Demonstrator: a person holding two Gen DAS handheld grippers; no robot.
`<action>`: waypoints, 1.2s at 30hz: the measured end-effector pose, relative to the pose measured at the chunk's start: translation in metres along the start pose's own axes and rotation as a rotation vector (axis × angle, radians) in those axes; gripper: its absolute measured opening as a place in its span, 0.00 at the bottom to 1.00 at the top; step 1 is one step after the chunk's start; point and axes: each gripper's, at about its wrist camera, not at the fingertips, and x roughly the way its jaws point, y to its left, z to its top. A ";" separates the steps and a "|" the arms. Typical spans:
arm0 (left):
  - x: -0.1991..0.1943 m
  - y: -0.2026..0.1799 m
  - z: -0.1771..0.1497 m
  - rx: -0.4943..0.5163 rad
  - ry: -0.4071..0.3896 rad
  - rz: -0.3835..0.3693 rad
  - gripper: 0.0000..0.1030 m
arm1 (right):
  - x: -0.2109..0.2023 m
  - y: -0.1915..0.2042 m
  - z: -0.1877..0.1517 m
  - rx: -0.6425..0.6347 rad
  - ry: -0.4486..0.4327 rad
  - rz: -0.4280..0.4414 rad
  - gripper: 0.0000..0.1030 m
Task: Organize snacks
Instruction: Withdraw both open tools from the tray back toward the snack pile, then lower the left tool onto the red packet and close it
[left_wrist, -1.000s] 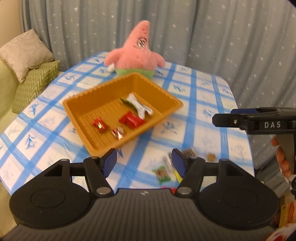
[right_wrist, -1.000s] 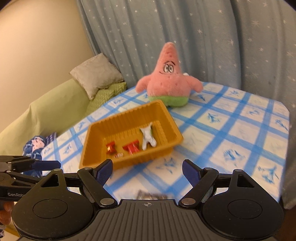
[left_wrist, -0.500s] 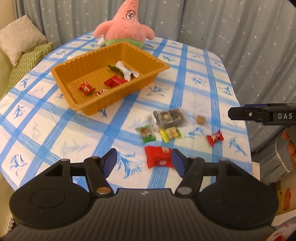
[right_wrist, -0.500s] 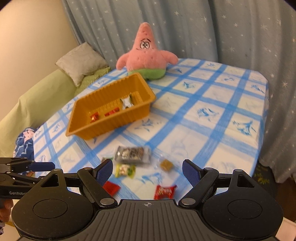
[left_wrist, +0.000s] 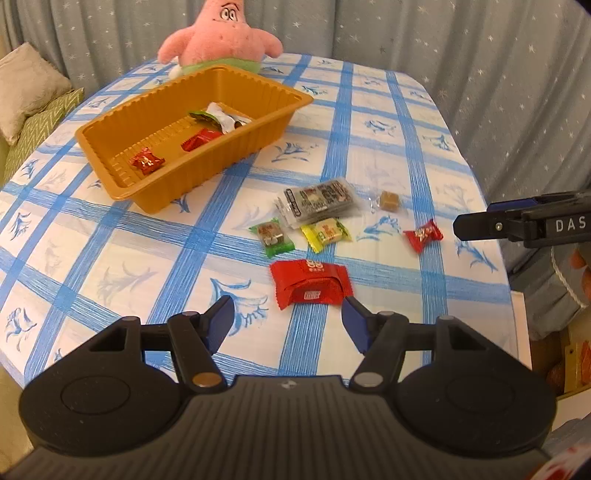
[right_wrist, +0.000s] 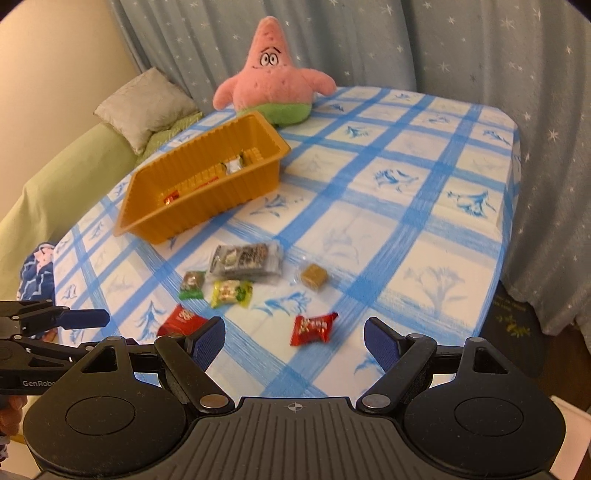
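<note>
Checked tablecloth (left_wrist: 110, 258) is faced; red packet (left_wrist: 310, 282), long axis crosswise, is framed just ahead of the left gripper's (left_wrist: 286, 319) spread, empty fingers.

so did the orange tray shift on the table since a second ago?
No. The orange tray sits on the same blue stripes of the tablecloth, just before the pink plush; only the cameras tilted down.

Orange tray (left_wrist: 258, 140), blue-checked tablecloth (left_wrist: 373, 147)

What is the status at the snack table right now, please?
Left gripper and right gripper open, empty. Six snacks loose on the tablecloth; big red packet nearest left. Orange tray unobstructed.
</note>
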 end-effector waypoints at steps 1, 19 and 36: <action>0.002 0.000 0.000 0.005 0.005 -0.001 0.60 | 0.000 -0.001 -0.001 0.006 0.003 -0.002 0.80; 0.045 -0.008 0.001 0.171 0.043 0.029 0.60 | 0.004 -0.015 -0.009 0.093 0.017 -0.059 0.80; 0.071 -0.026 0.019 0.305 0.043 -0.010 0.56 | 0.008 -0.027 -0.008 0.150 0.022 -0.098 0.80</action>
